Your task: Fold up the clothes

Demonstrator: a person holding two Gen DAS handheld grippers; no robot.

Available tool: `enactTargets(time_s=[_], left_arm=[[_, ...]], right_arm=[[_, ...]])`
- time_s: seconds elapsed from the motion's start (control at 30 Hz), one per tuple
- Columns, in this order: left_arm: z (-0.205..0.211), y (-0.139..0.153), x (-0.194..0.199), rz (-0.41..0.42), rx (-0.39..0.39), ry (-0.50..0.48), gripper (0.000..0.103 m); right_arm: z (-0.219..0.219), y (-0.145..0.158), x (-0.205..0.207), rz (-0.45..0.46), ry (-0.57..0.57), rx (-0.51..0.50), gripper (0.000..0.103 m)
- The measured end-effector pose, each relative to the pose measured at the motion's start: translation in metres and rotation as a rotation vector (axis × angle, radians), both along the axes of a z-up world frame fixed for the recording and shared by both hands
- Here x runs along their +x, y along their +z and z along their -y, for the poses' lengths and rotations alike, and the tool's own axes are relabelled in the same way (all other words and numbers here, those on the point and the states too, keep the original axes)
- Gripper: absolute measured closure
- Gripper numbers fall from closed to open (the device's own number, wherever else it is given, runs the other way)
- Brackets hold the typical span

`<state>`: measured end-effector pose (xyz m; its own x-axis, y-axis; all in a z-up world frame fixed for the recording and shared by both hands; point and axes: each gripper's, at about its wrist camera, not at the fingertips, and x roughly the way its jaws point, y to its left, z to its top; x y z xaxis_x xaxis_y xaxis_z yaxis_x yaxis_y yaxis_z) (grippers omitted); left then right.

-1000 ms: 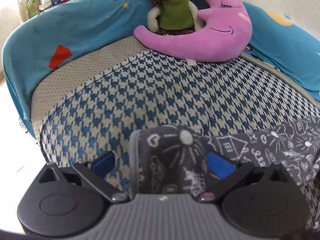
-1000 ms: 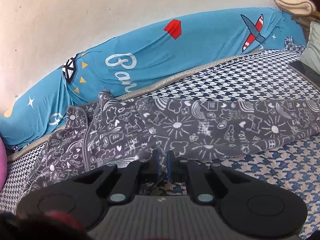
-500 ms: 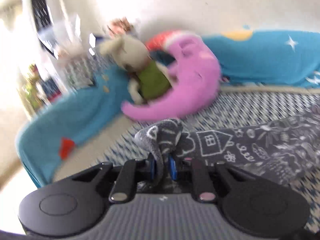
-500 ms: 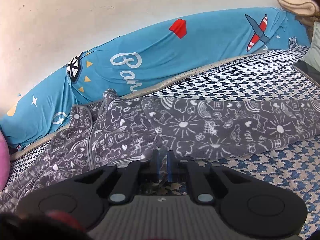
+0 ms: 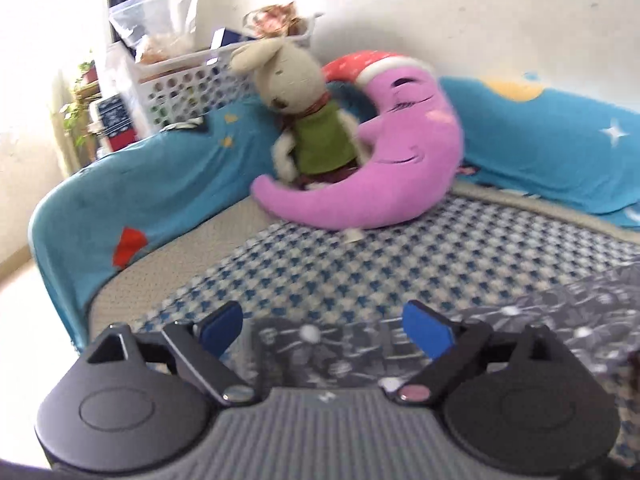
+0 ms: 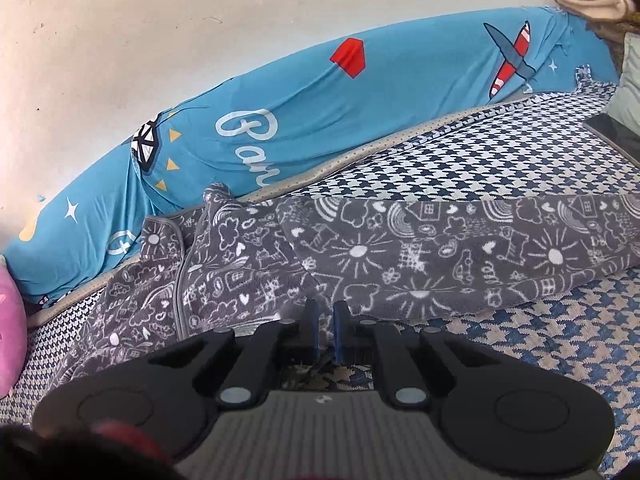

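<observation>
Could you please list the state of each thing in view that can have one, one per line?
Left gripper: jaws have just been opening, now wide, grey garment end lying loose between them.
Right gripper: shut on the garment's near edge.
Grey garment: spread on the bed, not yet folded.
Moon pillow: propped against the blue bolster.

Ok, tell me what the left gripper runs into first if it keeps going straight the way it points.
Probably the grey doodle-print garment: its end lies between the open left gripper fingers, untouched by the pads. Past it comes the houndstooth bed cover, then the purple moon pillow. Depth is hard to judge.
</observation>
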<state>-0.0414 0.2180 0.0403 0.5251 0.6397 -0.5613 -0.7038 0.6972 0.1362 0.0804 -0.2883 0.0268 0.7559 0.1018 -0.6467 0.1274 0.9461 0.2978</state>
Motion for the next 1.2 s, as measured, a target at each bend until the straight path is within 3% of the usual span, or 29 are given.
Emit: enactTargets(time_s=[0.33,0.53,0.9,1.2], left_arm=[[0.087,0.002,0.033,0.013,-0.101,-0.278,0.007],[0.137,0.003,0.049,0.021,-0.108,-0.403,0.006],[0.204,-0.012,0.088,-0.01,-0.161,-0.506,0.003],[0.241,-0.031,0.11,-0.082,-0.183,-0.588,0.0]], right_arm=[[0.009,0.002,0.001,0.018,0.049,0.043,0.093],[0.006,0.003,0.006,0.043,0.094,0.013,0.093],[0.002,0.006,0.031,0.122,0.16,0.018,0.093],[0.002,0.004,0.069,0.148,0.174,0.054,0.091]])
